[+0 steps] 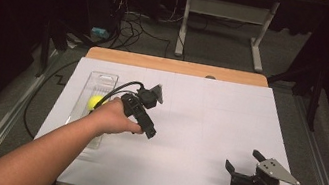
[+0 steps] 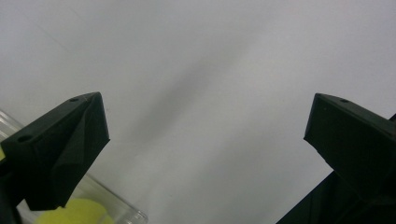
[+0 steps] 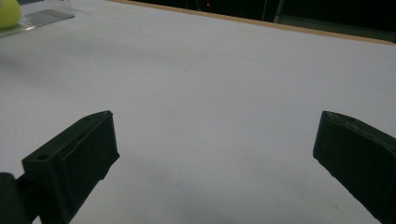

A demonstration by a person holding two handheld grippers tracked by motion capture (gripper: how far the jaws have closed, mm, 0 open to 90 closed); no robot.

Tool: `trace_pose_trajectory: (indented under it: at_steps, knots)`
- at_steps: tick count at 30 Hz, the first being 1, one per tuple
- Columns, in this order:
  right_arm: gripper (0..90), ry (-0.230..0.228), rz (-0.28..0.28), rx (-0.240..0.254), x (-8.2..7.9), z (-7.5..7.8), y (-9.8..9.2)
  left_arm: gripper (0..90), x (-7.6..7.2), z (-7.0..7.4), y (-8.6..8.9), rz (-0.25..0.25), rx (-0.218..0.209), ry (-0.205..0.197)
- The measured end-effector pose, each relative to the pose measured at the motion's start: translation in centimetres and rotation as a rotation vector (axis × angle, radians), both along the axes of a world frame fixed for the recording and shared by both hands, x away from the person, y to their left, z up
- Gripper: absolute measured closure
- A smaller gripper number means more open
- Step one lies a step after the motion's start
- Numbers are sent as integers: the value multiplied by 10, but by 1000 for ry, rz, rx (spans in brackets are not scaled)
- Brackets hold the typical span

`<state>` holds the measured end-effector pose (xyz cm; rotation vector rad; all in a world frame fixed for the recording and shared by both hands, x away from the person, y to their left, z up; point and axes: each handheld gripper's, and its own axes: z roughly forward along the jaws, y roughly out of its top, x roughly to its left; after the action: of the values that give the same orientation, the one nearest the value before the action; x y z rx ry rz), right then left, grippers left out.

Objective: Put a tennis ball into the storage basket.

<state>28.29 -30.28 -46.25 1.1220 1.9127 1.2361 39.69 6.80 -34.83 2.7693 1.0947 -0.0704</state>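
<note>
Two grippers, both with jaws spread and holding nothing: left gripper point(image 1: 146, 120) hovers just beside the clear tray point(image 1: 102, 80) at the left of the white sheet point(image 1: 208, 120), right gripper point(image 1: 243, 172) rests well apart near the front right corner. Yellow ball point(image 1: 95, 102) sits in the tray, also visible low in the left gripper view point(image 2: 77, 212) just beside one jaw. Judgement: nothing grasped yet, so the pick and whatever placement follows are all still to do.
</note>
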Motion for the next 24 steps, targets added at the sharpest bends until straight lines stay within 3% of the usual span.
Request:
trace_pose_trajectory:
  at_steps: [5,16,24]
  knots:
    - [0,2,2,0,0,0,0,6,0,-6,-2,-1,-5,9]
    - [0,3,6,-4,0,-1,2,6,0,-53,-3,5,4,40]
    - [0,5,8,-4,-1,-2,3,6,0,-78,-5,15,28,16]
